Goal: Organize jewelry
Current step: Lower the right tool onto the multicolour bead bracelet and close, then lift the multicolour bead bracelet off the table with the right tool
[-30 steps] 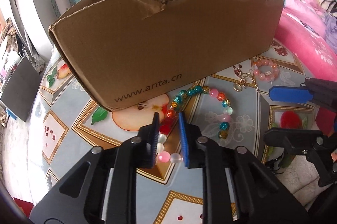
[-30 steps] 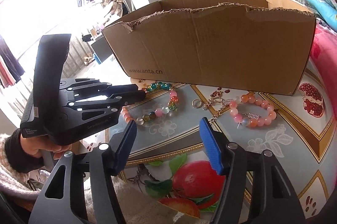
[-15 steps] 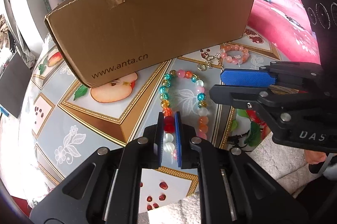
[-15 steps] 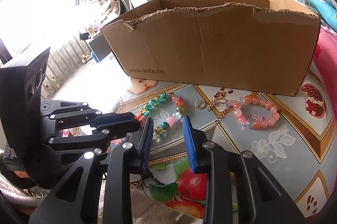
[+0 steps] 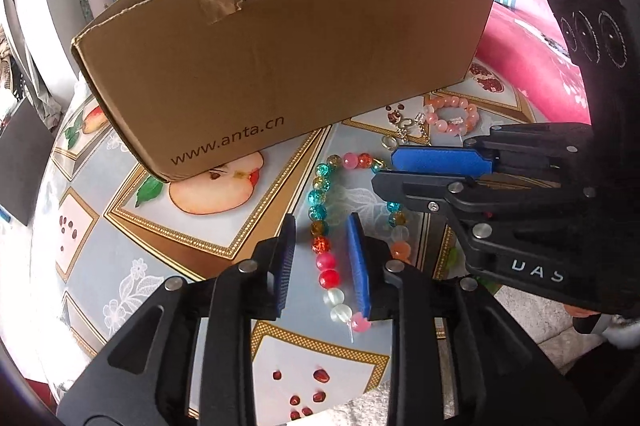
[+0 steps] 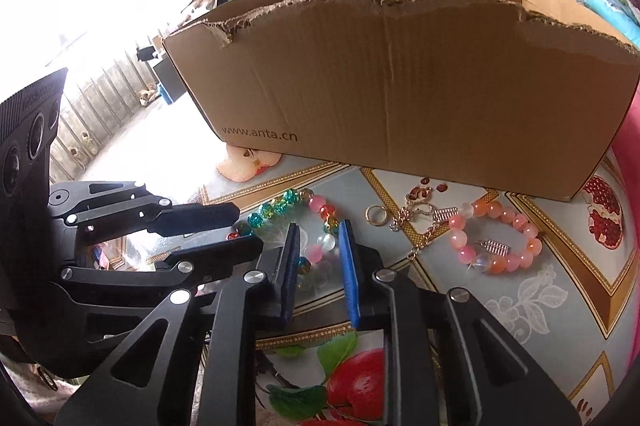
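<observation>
Handover of multicolour bead strand [image 5: 325,254] in front of cardboard box [image 5: 280,66]: left gripper [image 5: 320,258] just released; right gripper [image 6: 318,254] closing around beads, grip unconfirmed; lift into box judged next

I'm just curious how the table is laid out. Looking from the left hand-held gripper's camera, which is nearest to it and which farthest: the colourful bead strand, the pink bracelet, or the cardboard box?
1. Colourful bead strand: nearest, lying between the fingers of the left hand-held gripper.
2. Pink bracelet: farther off, to the upper right, near the box's corner.
3. Cardboard box: its near wall stands about level with the bracelet, too close to call.
</observation>
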